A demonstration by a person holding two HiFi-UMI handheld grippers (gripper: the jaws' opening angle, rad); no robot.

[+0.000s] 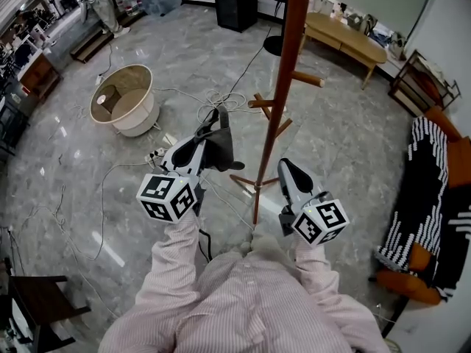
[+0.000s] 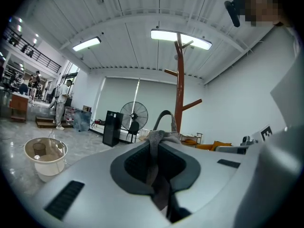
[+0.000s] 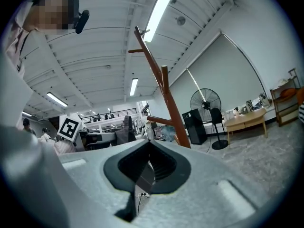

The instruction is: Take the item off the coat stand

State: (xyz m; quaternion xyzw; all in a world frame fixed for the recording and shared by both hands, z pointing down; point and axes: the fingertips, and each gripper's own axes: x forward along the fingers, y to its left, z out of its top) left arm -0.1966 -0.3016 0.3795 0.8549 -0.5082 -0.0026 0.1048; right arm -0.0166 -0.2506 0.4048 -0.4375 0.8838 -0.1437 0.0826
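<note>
Firmly, left tool [image 1: 213, 123] pinches grey cloth [image 2: 159, 137]; right tool [image 3: 149, 144] closed.

Glossy grey marbled floor [image 1: 353, 145], coat stand [image 1: 276, 123] foot planted mid-floor, round beige tub [image 1: 125, 101] at left, loose white cables [image 1: 213, 98] and power strip [image 1: 156, 154] between them, black cabinet [image 1: 237, 2], fan base [image 1: 274, 45], low wooden surface [image 1: 346, 35] at far edge, dark chair [image 1: 37, 307] lower left.

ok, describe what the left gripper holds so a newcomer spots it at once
Find the tall brown coat stand on the marble floor; the left gripper is just left of it. Its fingers pinch a limp dark grey cloth item with a looped strap. It droops soft beside the stand's bare, rigid pegs.
</note>
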